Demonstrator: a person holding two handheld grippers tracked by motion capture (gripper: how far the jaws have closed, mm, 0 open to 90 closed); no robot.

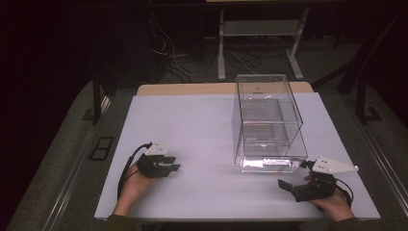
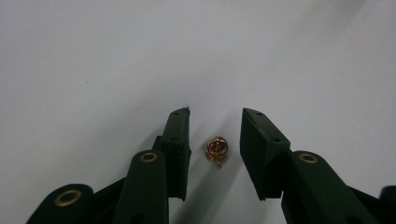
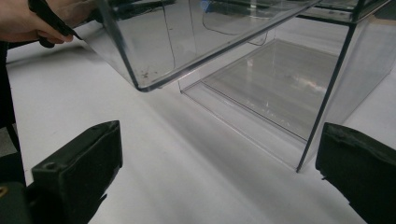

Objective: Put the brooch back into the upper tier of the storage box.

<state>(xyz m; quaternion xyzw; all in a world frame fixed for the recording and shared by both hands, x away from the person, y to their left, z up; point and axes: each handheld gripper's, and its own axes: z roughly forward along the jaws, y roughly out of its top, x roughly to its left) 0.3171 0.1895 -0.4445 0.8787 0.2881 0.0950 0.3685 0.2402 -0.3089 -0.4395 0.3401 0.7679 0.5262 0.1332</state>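
Now left tool (image 2: 215, 135) jaws flank gold trinket (image 2: 217, 150), not touching.

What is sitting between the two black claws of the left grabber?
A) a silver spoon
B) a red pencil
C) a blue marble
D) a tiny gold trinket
D: the left gripper view shows a tiny gold trinket lying on the white table between the jaws of the left gripper, untouched by either.
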